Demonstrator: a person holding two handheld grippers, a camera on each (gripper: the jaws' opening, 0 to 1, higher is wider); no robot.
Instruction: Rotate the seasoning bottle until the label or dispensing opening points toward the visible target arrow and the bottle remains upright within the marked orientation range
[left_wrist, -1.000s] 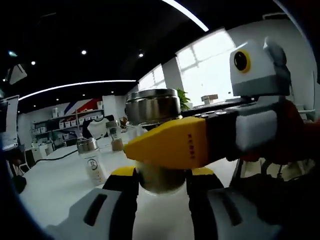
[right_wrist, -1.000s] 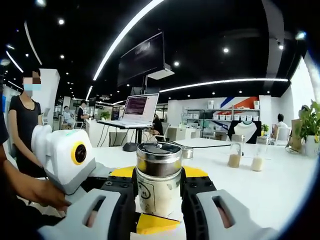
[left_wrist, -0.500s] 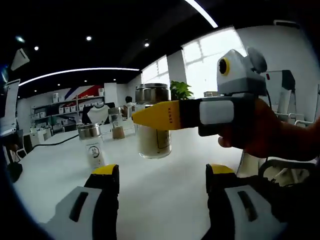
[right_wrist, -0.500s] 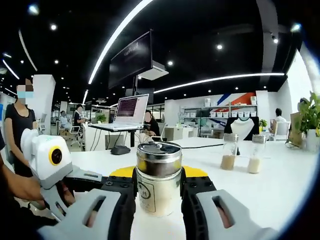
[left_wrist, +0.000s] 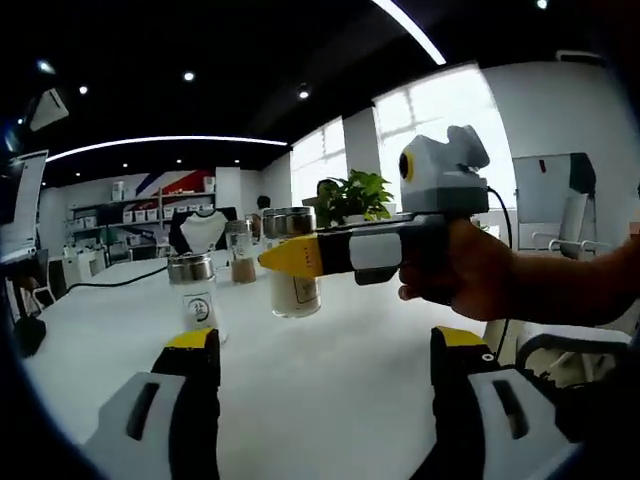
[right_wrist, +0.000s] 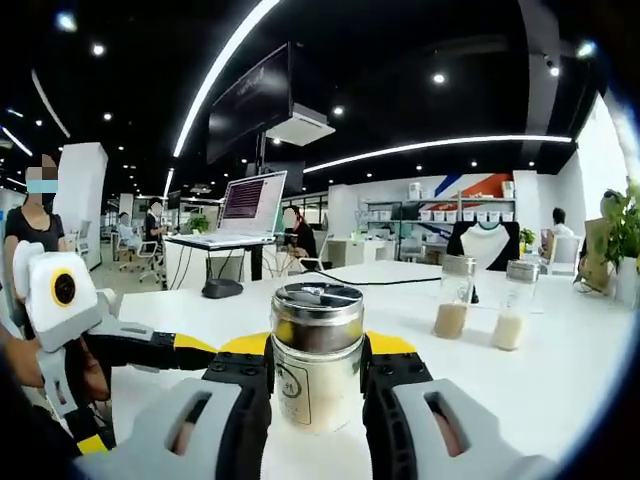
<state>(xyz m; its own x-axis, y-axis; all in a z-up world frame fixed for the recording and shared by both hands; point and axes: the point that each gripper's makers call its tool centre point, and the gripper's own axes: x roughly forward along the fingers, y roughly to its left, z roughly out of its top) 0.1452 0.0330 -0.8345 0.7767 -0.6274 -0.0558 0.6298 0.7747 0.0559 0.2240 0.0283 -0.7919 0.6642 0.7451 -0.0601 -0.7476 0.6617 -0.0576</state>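
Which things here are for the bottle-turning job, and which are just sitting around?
For the job:
- glass seasoning bottle with shiny metal lid
- right gripper, shut on it
- left gripper, open

Just sitting around:
- small metal-capped glass bottle
- two glass jars of powder
- open laptop
- white table

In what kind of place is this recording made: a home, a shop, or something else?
Probably an open-plan office or showroom. In the right gripper view, people sit at desks behind an open laptop on a stand, a big screen hangs from the black ceiling, and display shelves line the far wall behind the white table.
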